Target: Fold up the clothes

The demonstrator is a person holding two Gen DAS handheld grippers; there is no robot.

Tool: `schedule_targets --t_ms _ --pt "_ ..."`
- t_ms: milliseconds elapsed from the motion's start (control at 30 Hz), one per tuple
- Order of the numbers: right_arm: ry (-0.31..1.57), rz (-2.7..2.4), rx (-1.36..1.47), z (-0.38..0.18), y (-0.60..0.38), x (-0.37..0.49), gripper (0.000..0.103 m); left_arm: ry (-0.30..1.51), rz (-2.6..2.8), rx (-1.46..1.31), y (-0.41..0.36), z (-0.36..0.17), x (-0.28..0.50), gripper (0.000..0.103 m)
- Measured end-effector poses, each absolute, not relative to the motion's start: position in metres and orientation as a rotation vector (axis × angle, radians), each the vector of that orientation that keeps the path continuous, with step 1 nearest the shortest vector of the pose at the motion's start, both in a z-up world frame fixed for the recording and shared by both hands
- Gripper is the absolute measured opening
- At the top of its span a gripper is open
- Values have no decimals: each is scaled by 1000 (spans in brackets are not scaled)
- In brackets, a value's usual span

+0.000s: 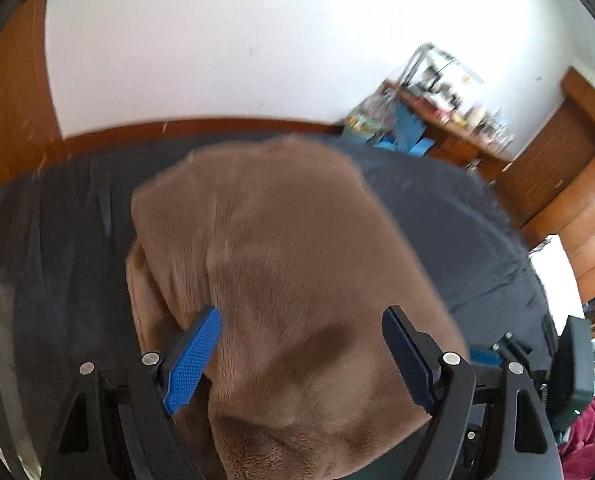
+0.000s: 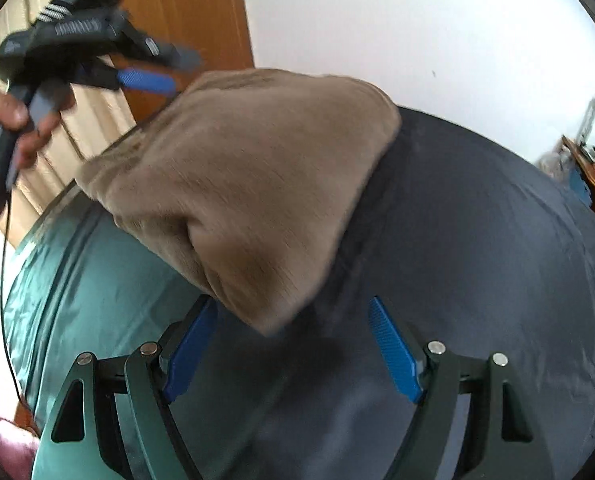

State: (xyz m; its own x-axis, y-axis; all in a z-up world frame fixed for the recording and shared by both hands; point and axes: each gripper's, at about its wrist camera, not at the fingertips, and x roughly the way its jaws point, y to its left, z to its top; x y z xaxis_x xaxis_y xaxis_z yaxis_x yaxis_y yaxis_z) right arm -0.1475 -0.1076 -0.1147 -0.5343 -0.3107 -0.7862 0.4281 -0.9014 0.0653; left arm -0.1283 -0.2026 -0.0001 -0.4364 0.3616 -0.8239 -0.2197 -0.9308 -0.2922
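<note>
A folded brown fleece garment (image 1: pixel 281 264) lies on a dark blue sheet (image 1: pixel 457 220). My left gripper (image 1: pixel 301 320) is open, its blue pads spread over the near part of the garment. In the right wrist view the garment (image 2: pixel 249 176) lies ahead, its near corner between the pads of my open right gripper (image 2: pixel 293 312). The left gripper (image 2: pixel 145 76) also shows there at the top left, held by a hand over the garment's far edge. The right gripper's body shows in the left wrist view (image 1: pixel 537 360) at the right.
The dark sheet (image 2: pixel 477 240) covers a bed against a white wall. A wooden headboard (image 1: pixel 177 128) runs behind it. A cluttered wooden desk (image 1: pixel 449 120) stands at the far right. A beige curtain (image 2: pixel 77 128) hangs at the left. Red fabric (image 1: pixel 593 432) lies at the lower right.
</note>
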Motion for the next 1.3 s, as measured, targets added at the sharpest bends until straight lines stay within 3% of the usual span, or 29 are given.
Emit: schedule_targets --t_ms 167,367,533,700,1033,1300 --pt "335 -2558 1230 -124 -104 -155 81 -221 2421 -1535 -221 -30 -124 84" --pt "114 -2597 1433 -149 -44 -180 87 -232 2390 -1557 -231 -59 -101 85" --pt "175 -2596 1422 -145 -49 -181 87 -254 2419 -1537 -237 -64 -102 89" --pt "106 -2513 1409 -131 -50 -175 87 -222 2446 -1531 -235 -51 -101 89" --pt "197 -2499 1021 -61 -98 -158 88 -197 2599 -1278 -214 26 -100 89" --pt "167 -2395 1176 -108 -137 -179 93 -129 2530 -1424 -189 -28 -148 89"
